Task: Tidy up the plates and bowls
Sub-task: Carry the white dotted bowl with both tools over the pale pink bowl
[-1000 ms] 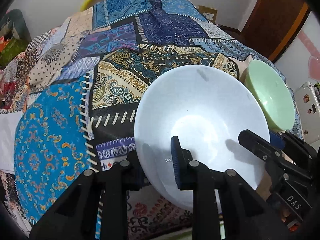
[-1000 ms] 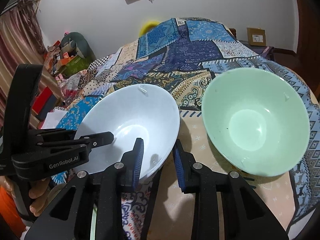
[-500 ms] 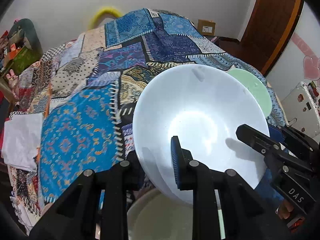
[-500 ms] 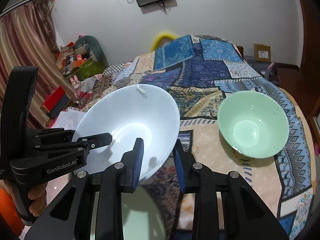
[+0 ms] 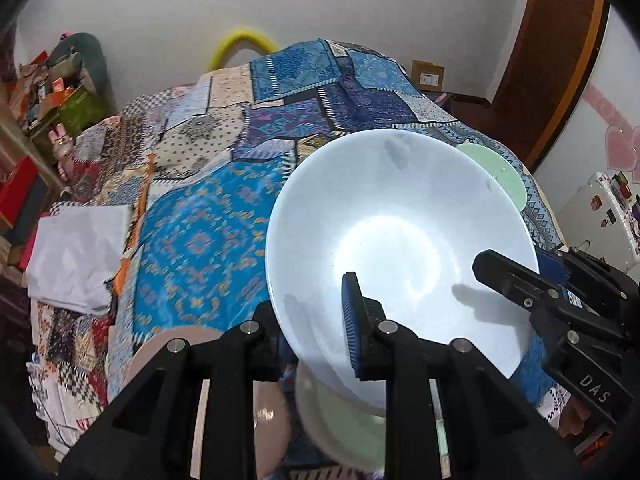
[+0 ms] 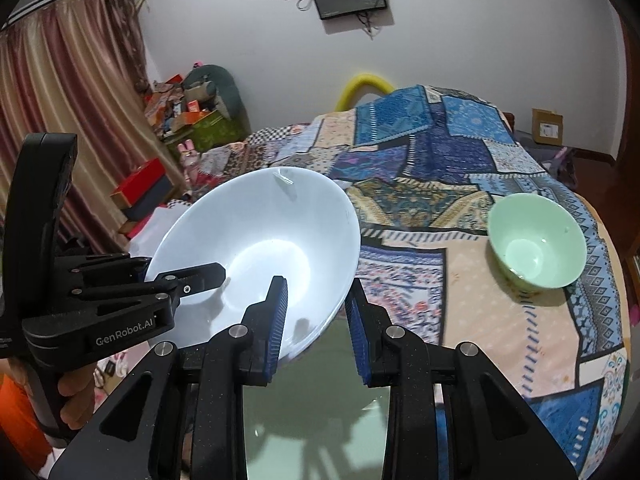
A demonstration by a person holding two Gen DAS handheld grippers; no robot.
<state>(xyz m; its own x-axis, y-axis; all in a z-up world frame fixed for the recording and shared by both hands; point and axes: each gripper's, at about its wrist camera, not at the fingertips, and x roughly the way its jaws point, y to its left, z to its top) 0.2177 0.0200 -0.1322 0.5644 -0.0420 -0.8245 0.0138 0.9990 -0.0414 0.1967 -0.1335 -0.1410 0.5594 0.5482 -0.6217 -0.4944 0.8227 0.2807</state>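
Tongs on both sides are pinching one white bowl [image 5: 396,240] by its rim, holding it tilted in the air above the near edge of the bed. The left tongs [image 5: 316,320] are gripping the rim with one blue pad inside the bowl and the other finger outside and beneath it. The right tongs [image 6: 316,312] are clamping the rim on the opposite side the same way, one pad inside, one outside. A green bowl [image 6: 538,240] is sitting upright on the patchwork quilt [image 6: 420,168], well apart from the white bowl, beyond it. Below the white bowl a pale green dish [image 5: 344,424] is showing, and just beside that, away from the green bowl, a pink dish [image 5: 268,420] is lying. A folded white cloth [image 5: 76,252] is resting on the quilt, well apart from the white bowl.
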